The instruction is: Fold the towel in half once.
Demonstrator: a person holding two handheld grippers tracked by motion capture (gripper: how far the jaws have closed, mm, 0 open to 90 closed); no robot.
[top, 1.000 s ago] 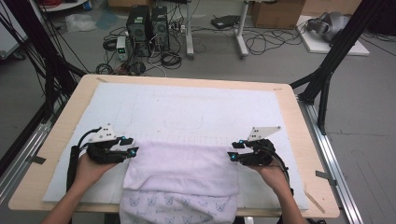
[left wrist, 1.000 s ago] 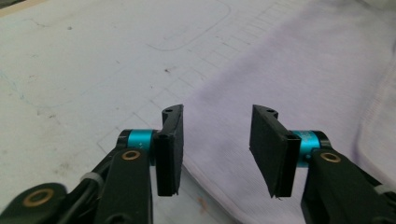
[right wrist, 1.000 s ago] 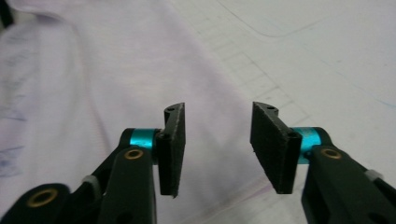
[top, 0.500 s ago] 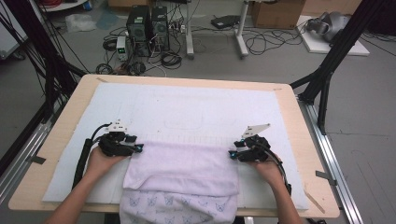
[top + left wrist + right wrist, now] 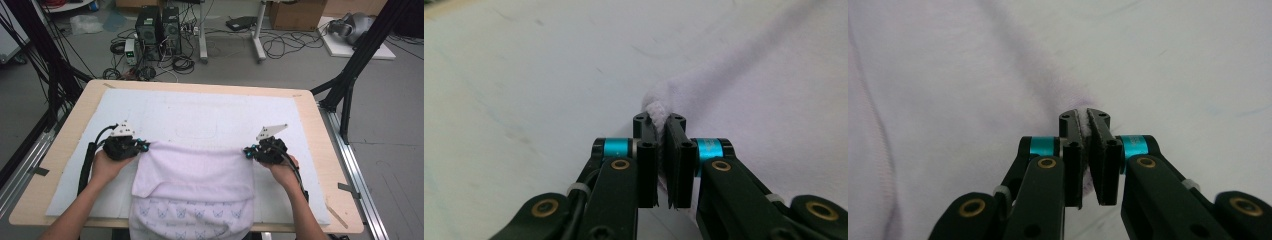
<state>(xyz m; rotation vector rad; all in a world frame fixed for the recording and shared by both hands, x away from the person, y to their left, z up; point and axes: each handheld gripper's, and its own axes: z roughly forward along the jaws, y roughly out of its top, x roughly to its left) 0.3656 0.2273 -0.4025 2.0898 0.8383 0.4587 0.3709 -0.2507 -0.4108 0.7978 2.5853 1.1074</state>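
While the garment [image 5: 192,172] lies stretched between them, left tool [image 5: 141,146] and right tool [image 5: 248,152] have just clamped its far corners.

White mat [image 5: 210,112] beyond garment [image 5: 195,172] bare; no obstacles there.

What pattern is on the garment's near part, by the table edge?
Small purple butterfly-like prints on white garment; the shapes are small, clearest in the high view.

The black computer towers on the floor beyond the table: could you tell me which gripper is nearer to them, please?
Left. The left gripper sits almost straight below the black computer towers in the high view, while the right gripper lies farther off to the right. Both clamp the pale purple cloth.
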